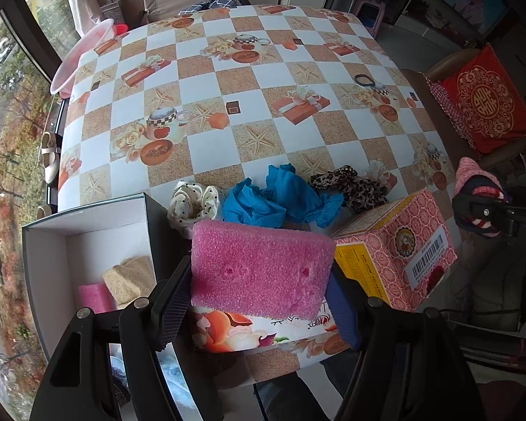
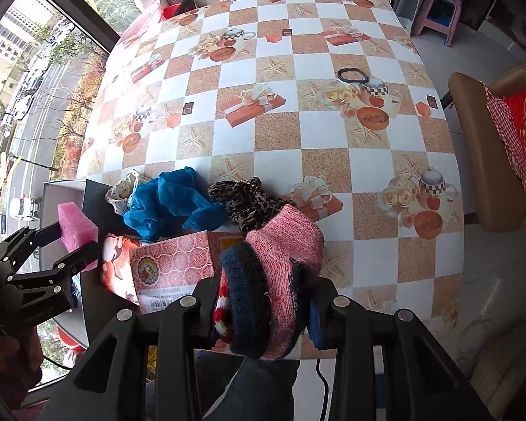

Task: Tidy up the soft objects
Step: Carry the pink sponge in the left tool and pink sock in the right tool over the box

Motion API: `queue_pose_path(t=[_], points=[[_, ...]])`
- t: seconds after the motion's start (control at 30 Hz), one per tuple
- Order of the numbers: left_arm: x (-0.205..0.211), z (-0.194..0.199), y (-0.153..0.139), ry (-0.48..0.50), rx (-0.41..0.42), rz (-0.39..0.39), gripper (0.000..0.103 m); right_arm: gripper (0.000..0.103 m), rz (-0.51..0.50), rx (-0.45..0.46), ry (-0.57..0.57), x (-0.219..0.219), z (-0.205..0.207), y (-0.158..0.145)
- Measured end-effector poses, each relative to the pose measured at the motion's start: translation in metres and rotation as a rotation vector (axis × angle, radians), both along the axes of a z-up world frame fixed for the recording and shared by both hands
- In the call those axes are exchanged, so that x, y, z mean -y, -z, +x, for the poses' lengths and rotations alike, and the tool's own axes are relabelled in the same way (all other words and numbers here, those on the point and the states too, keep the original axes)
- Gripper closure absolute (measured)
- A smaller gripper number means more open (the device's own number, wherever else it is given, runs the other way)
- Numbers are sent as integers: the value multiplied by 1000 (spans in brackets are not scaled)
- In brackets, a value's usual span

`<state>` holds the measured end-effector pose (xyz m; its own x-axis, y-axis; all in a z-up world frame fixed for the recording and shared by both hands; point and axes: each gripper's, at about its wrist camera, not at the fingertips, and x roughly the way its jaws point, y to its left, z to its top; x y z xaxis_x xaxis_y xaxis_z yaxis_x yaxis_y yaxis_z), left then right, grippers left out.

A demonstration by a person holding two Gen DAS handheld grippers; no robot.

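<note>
Over the near edge of the table (image 1: 298, 70), the left wrist view shows the left gripper (image 1: 259, 301) pinching a pink sponge (image 1: 263, 270) from both sides, one finger on each short end. The sponge hangs in the air, above a flat flowery box (image 1: 263, 333) and just beside a pink patterned box (image 1: 396, 245). To the left sits an open white box (image 1: 52, 238) with a small pink sponge (image 1: 94, 296) and a tan cloth (image 1: 129, 280) already inside. That looks like the place for the soft things, so the sponge should go over there, pass above the box wall, and be let go low down so it does not bounce out. Behind the sponge lie a dotted cloth (image 1: 193, 203), a blue cloth (image 1: 280, 200) and a leopard cloth (image 1: 354, 186), all bunched close together on the table. From the right wrist view, the right gripper (image 2: 263, 312) squeezes a pink knit sock (image 2: 280, 263) with a dark blue cuff, its fingers pressed into the wool from both sides. The sock is up in the air, in front of the pink patterned box and near the table's front edge. A black hair tie (image 2: 352, 75) lies far off on the table, alone. The two hands are close, so one should go first and the other wait, or they may bump. The sock is floppy, so it should be held tight until it is over the white box (image 2: 63, 193), which sits far to the left in this view.
</note>
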<state>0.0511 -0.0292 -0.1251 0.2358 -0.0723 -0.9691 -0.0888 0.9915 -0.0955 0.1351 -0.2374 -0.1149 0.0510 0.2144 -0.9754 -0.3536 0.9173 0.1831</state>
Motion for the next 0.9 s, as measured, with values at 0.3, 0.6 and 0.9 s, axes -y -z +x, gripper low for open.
queue_pose_path(t=[0.3, 0.6, 0.9], points=[[-18, -38, -11, -48, 34, -21, 29, 65, 17, 27, -71, -38, -33, -20], [-52, -73, -17, -150, 60, -16, 29, 65, 26, 36, -172, -85, -59, -26], [-94, -110, -14, -275, 61, -13, 29, 65, 35, 35, -314, -146, -84, -27]])
